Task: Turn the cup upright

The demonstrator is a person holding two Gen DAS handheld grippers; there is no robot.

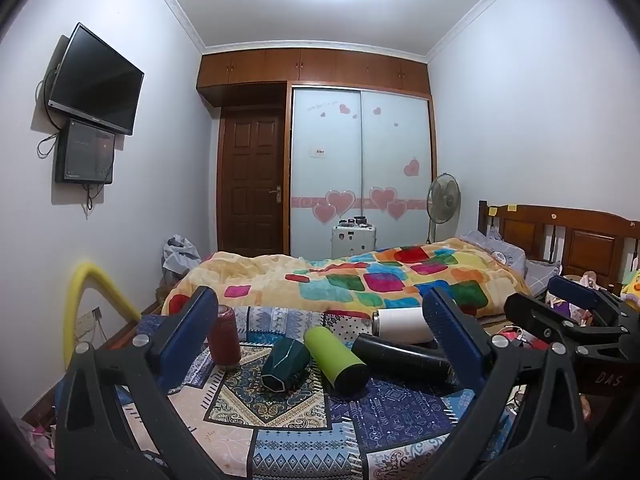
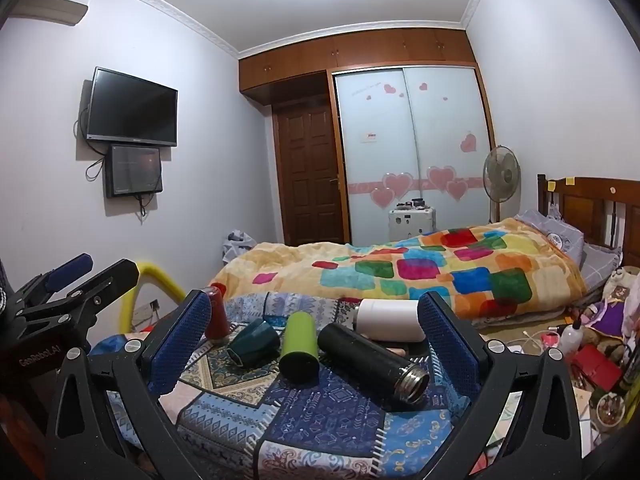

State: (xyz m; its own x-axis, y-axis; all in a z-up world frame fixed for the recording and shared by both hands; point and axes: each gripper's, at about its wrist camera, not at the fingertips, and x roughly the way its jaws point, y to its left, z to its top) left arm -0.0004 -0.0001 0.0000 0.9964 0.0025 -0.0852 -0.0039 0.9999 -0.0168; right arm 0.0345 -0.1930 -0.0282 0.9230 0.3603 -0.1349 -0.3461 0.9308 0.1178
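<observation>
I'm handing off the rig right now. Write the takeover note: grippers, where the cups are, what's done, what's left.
Left gripper: open, holding nothing, hanging above the patterned cloth.
Right gripper: open, holding nothing, alongside.
Red cup: standing at far left.
Lying on their sides: dark green cup, lime green bottle, black flask, white bottle at the back.
Done: no cup gripped now.
Left: grip each lying one and stand it up.

- Left hand-held gripper (image 1: 320, 336): blue-padded fingers (image 1: 198, 320) spread wide apart, nothing between them.
- Right hand-held gripper (image 2: 316, 332): fingers (image 2: 444, 332) equally wide, holding nothing, level beside the left one.
</observation>
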